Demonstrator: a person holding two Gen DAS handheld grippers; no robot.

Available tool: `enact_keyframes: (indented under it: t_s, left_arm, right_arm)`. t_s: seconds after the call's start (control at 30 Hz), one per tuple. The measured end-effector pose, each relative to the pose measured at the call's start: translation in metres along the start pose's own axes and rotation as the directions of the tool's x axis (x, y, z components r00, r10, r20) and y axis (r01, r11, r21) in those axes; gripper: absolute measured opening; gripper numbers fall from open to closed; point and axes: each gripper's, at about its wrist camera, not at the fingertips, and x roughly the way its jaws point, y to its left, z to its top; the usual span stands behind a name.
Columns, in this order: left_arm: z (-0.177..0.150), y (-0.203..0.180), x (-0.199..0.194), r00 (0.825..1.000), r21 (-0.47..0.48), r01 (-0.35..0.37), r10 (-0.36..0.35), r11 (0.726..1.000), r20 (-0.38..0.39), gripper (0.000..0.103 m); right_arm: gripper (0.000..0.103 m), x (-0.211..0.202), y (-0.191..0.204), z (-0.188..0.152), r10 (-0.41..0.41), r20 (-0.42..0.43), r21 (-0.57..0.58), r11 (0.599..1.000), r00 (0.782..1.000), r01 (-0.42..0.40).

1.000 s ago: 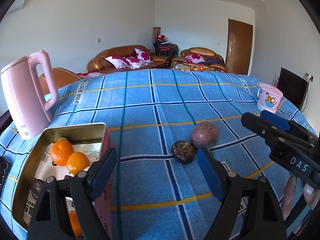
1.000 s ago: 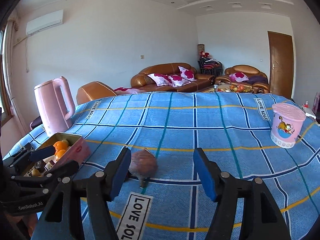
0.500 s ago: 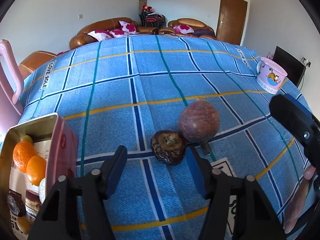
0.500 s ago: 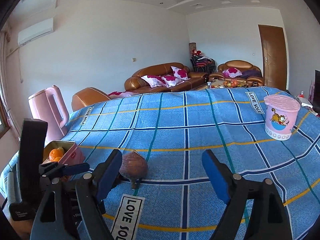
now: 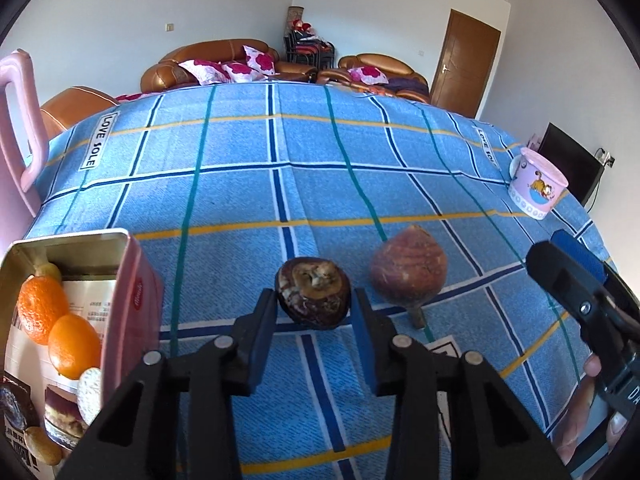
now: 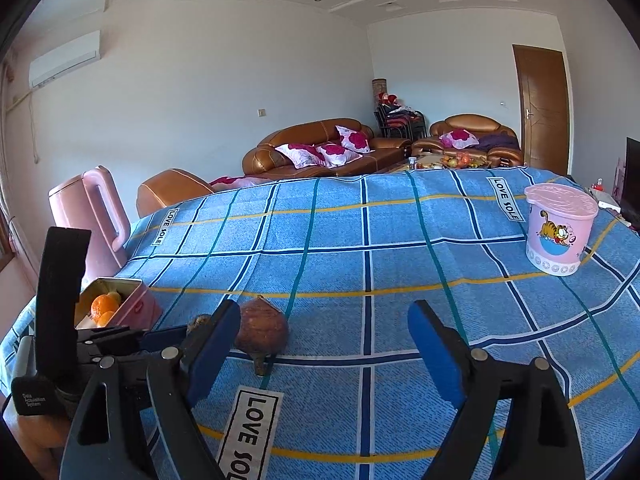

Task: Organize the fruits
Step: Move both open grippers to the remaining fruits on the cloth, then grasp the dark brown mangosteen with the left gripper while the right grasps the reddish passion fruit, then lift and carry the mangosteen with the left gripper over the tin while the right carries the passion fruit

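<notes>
Close up in the left wrist view, a dark brown, wrinkled round fruit point(image 5: 313, 298) is clamped between the blue pads of the left gripper point(image 5: 314, 308) on the blue checked tablecloth point(image 5: 240, 200), with a reddish-brown pointed fruit point(image 5: 407, 270) just right and an open pink tin of oranges point(image 5: 60, 320) at left. From the right wrist view, the right gripper point(image 6: 324, 344) is seen with jaws wide apart, nothing between them, the reddish fruit near its left finger; a pink cartoon cup point(image 6: 558, 230) is seen far right.
</notes>
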Motion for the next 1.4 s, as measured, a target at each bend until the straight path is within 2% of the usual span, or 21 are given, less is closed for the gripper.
enact_keyframes:
  t_s: [0.17,0.43,0.6,0.67,0.7,0.73,0.83,0.93,1.0,1.2,1.4]
  left_arm:
    - [0.004,0.01,-0.001,1.0,-0.03,-0.002,0.003,1.0,0.018,0.039]
    - [0.004,0.028,-0.007,0.998,-0.11,-0.002,0.009,0.994,0.061,0.039]
    - [0.005,0.027,-0.009,0.997,-0.108,-0.015,0.023,0.994,0.072,0.039]
    - [0.004,0.027,-0.009,0.997,-0.108,-0.018,0.026,0.994,0.073,0.039]
    - [0.004,0.027,-0.009,0.997,-0.107,-0.021,0.03,0.994,0.075,0.039]
    - [0.004,0.027,-0.01,0.996,-0.106,-0.027,0.035,0.994,0.076,0.039]
    - [0.004,0.026,-0.011,0.996,-0.103,-0.038,0.046,0.994,0.082,0.039]
    - [0.004,0.027,-0.011,0.995,-0.106,-0.041,0.05,0.993,0.083,0.039]
    - [0.004,0.027,-0.011,0.995,-0.106,-0.039,0.048,0.994,0.085,0.039]
    - [0.003,0.025,-0.015,0.993,-0.098,-0.047,0.057,0.994,0.105,0.039]
    - [0.003,0.025,-0.02,0.989,-0.095,-0.049,0.062,0.994,0.133,0.039]
  right_arm:
    - [0.087,0.012,0.007,0.004,0.054,-0.029,0.005,0.999,0.998,-0.054]
    - [0.087,0.054,0.028,0.01,0.036,-0.137,-0.04,0.998,0.99,-0.042]
    - [0.087,0.063,0.035,0.01,0.056,-0.168,-0.048,0.997,0.984,-0.065]
    - [0.083,0.067,0.038,0.009,0.062,-0.193,-0.061,0.995,0.979,-0.076]
    - [0.077,0.071,0.038,0.008,0.066,-0.207,-0.06,0.995,0.976,-0.08]
    - [0.066,0.075,0.037,0.008,0.077,-0.226,-0.05,0.995,0.971,-0.091]
    - [0.064,0.085,0.036,0.006,0.133,-0.271,-0.02,0.989,0.953,-0.144]
    - [0.056,0.085,0.04,0.005,0.15,-0.274,-0.027,0.986,0.95,-0.163]
    - [0.053,0.087,0.041,0.004,0.178,-0.29,-0.015,0.982,0.94,-0.191]
    - [0.052,0.083,0.039,0.003,0.194,-0.285,-0.003,0.979,0.939,-0.203]
    - [0.052,0.066,0.047,0.005,0.169,-0.217,-0.059,0.981,0.961,-0.186]
